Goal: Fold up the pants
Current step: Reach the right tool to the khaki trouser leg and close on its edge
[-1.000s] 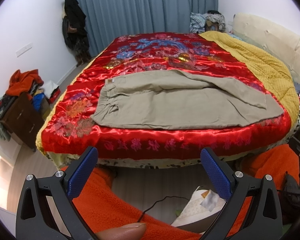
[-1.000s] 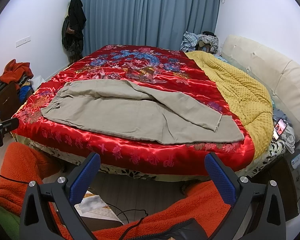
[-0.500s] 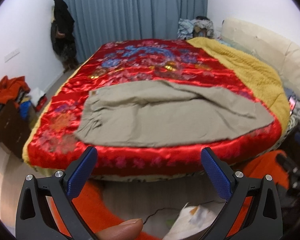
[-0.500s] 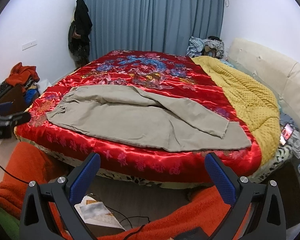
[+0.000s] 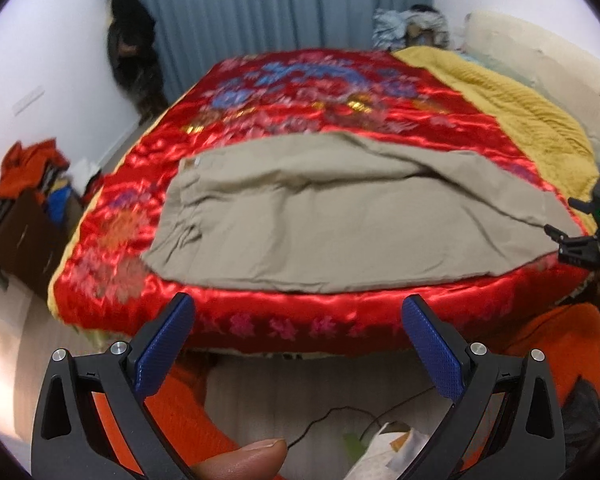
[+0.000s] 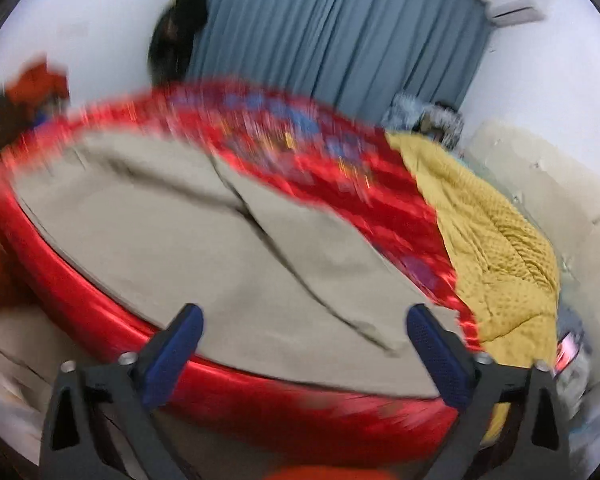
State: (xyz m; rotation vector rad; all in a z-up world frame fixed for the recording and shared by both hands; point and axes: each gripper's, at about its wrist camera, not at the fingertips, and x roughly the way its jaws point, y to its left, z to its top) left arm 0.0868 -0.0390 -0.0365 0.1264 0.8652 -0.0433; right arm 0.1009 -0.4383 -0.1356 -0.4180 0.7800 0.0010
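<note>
pants (image 5: 340, 216) flat on bed (image 5: 260, 320), near edge | left tool (image 5: 298, 344) spread, empty | right tool (image 6: 300, 344) spread, empty (view blurred) | risk: slick red cover (image 5: 112, 248) slides, grabbing one layer only

There was one pair of beige cotton pants (image 5: 340, 216), one red satin floral quilt (image 5: 300, 92), one mustard-yellow knitted blanket (image 5: 520, 108).

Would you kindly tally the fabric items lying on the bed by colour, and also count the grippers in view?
Khaki pants: 1
Red satin quilt: 1
Yellow blanket: 1
Grippers: 2, the left gripper and the right gripper, both open and empty
Total: 5
</note>
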